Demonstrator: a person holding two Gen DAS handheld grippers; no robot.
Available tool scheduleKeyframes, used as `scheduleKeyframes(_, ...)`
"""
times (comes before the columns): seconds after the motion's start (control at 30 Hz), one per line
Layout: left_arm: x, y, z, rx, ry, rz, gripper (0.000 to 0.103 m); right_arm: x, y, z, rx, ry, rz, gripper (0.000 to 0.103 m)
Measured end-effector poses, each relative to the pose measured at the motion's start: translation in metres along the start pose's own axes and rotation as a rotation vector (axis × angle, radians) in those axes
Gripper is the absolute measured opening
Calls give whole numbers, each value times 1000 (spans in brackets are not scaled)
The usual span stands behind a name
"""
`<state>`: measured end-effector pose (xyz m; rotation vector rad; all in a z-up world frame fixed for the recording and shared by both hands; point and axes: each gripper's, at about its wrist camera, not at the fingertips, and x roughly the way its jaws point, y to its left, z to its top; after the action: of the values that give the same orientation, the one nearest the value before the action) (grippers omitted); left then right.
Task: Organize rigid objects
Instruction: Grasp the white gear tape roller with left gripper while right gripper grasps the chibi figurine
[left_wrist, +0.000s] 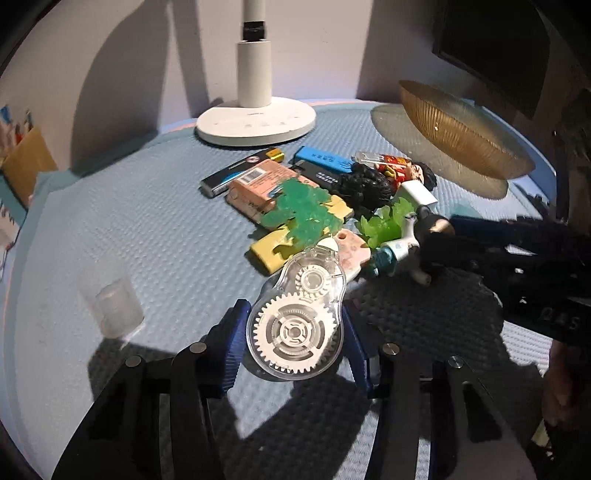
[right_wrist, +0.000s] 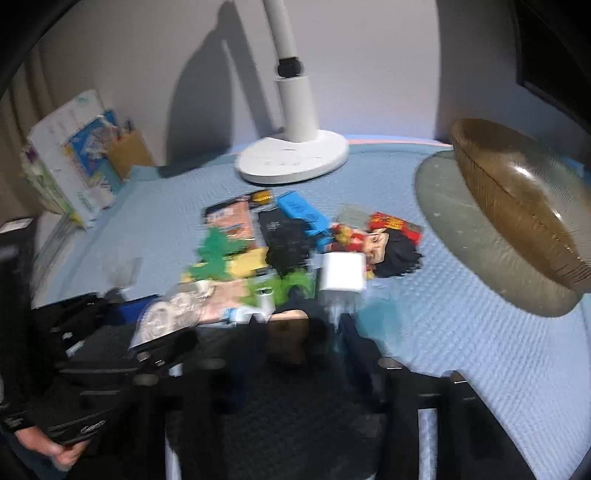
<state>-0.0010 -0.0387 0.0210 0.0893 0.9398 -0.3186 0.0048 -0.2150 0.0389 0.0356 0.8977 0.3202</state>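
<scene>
A clear correction tape dispenser (left_wrist: 295, 317) with white gear wheels lies at the near edge of a pile on the blue mat. My left gripper (left_wrist: 293, 314) is shut on it, one blue pad against each side. In the left wrist view my right gripper (left_wrist: 443, 236) reaches in from the right and holds a small dark-haired toy figure (left_wrist: 432, 229). The right wrist view is blurred; there the figure (right_wrist: 288, 325) sits between the fingers of the right gripper (right_wrist: 295, 332). The pile also holds green plastic leaves (left_wrist: 303, 210), a pink box (left_wrist: 258, 184), lighters (left_wrist: 321, 158) and a white charger cube (right_wrist: 341, 273).
An amber glass bowl (left_wrist: 461, 136) (right_wrist: 517, 206) stands at the back right. A white lamp base (left_wrist: 255, 122) (right_wrist: 291, 155) is behind the pile. A small clear cup (left_wrist: 118, 310) lies left of my left gripper. Books and a box (right_wrist: 66, 162) lean at the far left.
</scene>
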Motion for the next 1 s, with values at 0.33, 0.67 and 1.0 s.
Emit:
scheduleKeyframes(0.33, -22, 0, -33, -61, 0, -9, 46, -17, -21, -44, 241, 144, 173, 22)
scheduleKeyframes(0.67, -21, 8, -37, -92, -17, -40, 46, 2, -20, -7, 96, 94, 96, 76)
scheduleKeyframes(1.0, -21, 3, -39, -76, -27, -16, 46, -15, -33, -30, 376, 166, 256, 41)
